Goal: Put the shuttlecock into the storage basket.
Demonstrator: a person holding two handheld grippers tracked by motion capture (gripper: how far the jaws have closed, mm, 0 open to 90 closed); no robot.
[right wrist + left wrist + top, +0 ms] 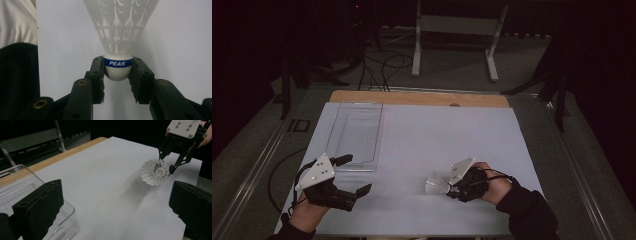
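1. Your right gripper [451,189] is on the near right of the table. Its two black jaws pinch the round white cork end of a shuttlecock [436,184], right at the blue band that says PEAK.
2. The shuttlecock points left, away from your right hand [492,182]. Its wide white net skirt sticks out past the jaws, over the white sheet [452,135]. From these pictures you cannot tell if the skirt touches the sheet.
3. Your left gripper [357,174] is on the near left. Its jaws are spread wide and hold nothing.
4. A clear plastic box [357,135] sits on the left side of the sheet, just past your left gripper. It runs toward the far edge. It looks empty.
5. The shuttlecock is likely very light. The skirt looks thin and bendy, so a hard squeeze there could crush or bend it.
6. The round end is the firm part, so that is the best place to hold it. It is smooth and curved, so it could slip out if your grip gets loose.
7. Move slowly. A light thing like this can tip or roll away easily when you let go.
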